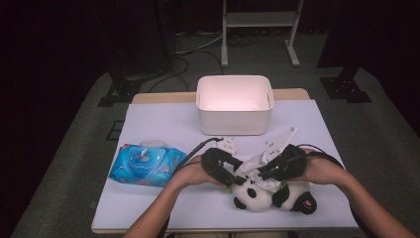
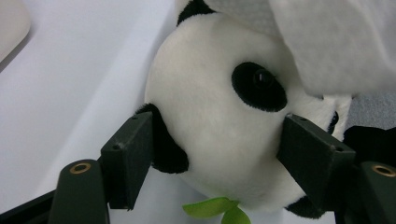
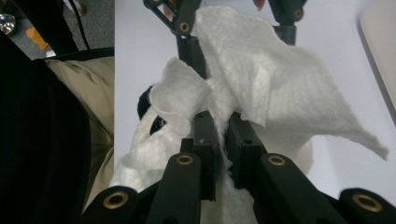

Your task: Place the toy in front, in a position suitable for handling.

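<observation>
Nearest the lens in the right gripper view, the right gripper (image 3: 223, 135) has its two black jaws clenched on a white wipe (image 3: 280, 88), which spreads up and to the right across the frame. Under the wipe, at centre left, a bit of the panda toy (image 3: 147, 105) shows.

Low in the left gripper view, the left gripper (image 2: 219, 144) has its pads pressed against both sides of the panda toy's head (image 2: 210, 112), with one black eye patch between them and a green leaf at the bottom edge.

From the high view, the panda toy (image 1: 257, 196) lies on the white table (image 1: 163, 124) in the lower centre, both grippers meeting over its head, the left gripper (image 1: 233, 174) on the left and the right gripper (image 1: 265, 173) on the right. A blue wipes pack (image 1: 146, 163) sits at lower left, well apart from a white bin (image 1: 235, 121) in the upper centre.
</observation>
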### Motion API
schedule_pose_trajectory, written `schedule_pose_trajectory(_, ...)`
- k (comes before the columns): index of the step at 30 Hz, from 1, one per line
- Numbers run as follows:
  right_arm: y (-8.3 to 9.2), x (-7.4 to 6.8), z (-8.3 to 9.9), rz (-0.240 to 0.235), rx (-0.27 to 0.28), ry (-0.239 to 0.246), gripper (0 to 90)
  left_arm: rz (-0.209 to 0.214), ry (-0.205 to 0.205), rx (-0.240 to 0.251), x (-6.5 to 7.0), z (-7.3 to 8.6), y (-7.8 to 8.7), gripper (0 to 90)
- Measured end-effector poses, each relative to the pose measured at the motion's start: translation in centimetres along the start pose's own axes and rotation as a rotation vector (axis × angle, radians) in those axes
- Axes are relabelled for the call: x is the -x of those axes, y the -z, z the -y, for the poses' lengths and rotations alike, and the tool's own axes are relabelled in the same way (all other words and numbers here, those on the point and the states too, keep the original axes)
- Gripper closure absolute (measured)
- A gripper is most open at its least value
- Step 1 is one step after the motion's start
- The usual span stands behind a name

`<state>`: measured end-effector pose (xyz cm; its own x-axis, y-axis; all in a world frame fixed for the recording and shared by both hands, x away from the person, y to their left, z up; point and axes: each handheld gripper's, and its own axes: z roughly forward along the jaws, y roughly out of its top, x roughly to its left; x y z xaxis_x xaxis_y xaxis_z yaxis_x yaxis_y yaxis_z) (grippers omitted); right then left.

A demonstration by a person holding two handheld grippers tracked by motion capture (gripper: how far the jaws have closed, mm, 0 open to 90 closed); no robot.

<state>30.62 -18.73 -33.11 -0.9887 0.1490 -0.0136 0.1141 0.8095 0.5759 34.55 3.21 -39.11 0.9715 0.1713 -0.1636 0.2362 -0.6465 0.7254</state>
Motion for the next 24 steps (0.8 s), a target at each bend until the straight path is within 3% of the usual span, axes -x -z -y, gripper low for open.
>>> schedule_pose_trajectory(6, 0.4, 0.0, 0.4, -0.004, -0.002, 0.004, 82.6, 0.014, -0.006, -0.001, 0.3, 0.2, 0.1, 24.6)
schedule_pose_trajectory(13, 1.0, 0.9, 3.2, 0.043, -0.023, -0.072, 82.6, 0.026, -0.032, -0.011, 1.0, 0.2, 0.1, 24.8)
schedule_pose_trajectory(24, 0.6, 1.4, 2.2, 0.076, -0.037, -0.073, 82.7, 0.033, -0.026, -0.012, 1.1, 0.4, 0.1, 24.8)
